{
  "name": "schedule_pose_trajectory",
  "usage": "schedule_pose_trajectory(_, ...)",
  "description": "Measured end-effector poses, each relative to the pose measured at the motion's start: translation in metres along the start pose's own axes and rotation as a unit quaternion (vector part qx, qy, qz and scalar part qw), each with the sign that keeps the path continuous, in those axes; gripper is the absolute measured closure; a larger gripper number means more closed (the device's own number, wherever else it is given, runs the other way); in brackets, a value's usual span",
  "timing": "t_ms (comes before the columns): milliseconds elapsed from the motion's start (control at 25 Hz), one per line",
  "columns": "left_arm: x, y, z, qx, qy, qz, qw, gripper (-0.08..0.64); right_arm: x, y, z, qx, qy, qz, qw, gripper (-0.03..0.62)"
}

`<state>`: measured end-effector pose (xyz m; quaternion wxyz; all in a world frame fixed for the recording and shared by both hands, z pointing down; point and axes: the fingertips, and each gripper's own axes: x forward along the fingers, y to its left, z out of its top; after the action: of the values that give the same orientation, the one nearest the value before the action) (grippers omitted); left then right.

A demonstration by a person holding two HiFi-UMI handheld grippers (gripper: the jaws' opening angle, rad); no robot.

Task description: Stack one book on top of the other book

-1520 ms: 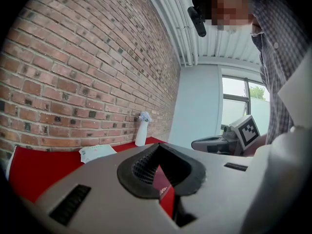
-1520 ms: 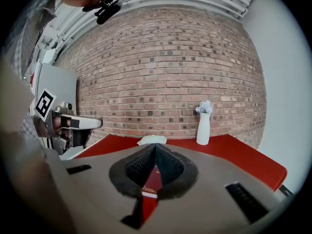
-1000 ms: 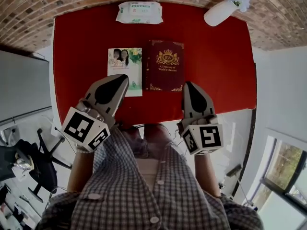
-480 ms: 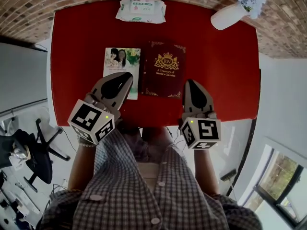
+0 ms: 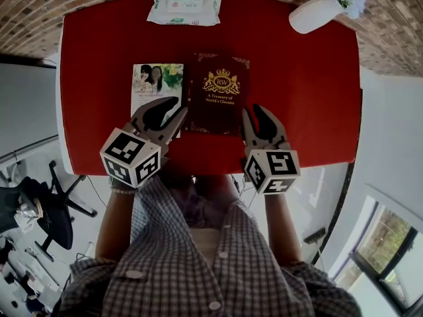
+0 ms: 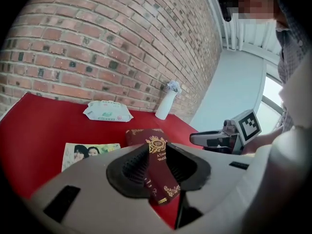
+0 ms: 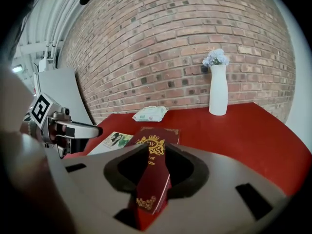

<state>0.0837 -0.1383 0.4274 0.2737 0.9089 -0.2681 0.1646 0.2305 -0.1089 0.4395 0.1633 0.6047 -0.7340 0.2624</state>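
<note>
Both hand-held grippers part-open, gripping nothing.
Left hand-held gripper and right hand-held gripper: jaws just been opening, pads clear, poised at near corners of maroon book, flat on table just beside photo book.

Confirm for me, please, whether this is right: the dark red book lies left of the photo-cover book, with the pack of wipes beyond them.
Not quite: the head view shows the dark red book lying right of the photo-cover book, not left. The pack of wipes does lie beyond them.
</note>
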Motion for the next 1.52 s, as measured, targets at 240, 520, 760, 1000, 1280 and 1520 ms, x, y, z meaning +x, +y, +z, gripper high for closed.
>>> schedule_pose_trajectory(240,0.026,0.005,-0.028,-0.016,0.051,0.001,0.9986,0.408,0.016,-0.006,-0.019,0.027,0.029,0.017,0.999,0.442)
schedule_pose_trajectory(520,0.045,0.012,-0.047,-0.048,0.082,0.006,0.9954,0.368,0.029,-0.012,-0.036,0.05,0.049,0.032,0.997,0.423)
schedule_pose_trajectory(760,0.052,0.017,-0.06,-0.068,0.104,0.013,0.9922,0.353,0.036,-0.011,-0.049,0.07,0.064,0.044,0.995,0.413)
schedule_pose_trajectory(1000,0.059,0.018,-0.071,-0.081,0.121,0.01,0.9893,0.353,0.039,-0.009,-0.057,0.09,0.068,0.05,0.992,0.411)
schedule_pose_trajectory(1280,0.059,0.018,-0.069,-0.082,0.116,0.008,0.9899,0.353,0.039,-0.011,-0.057,0.13,0.047,0.052,0.989,0.428)
schedule_pose_trajectory(1520,0.057,0.015,-0.066,-0.088,0.104,0.003,0.9907,0.359,0.033,-0.012,-0.042,0.125,0.019,0.049,0.991,0.456)
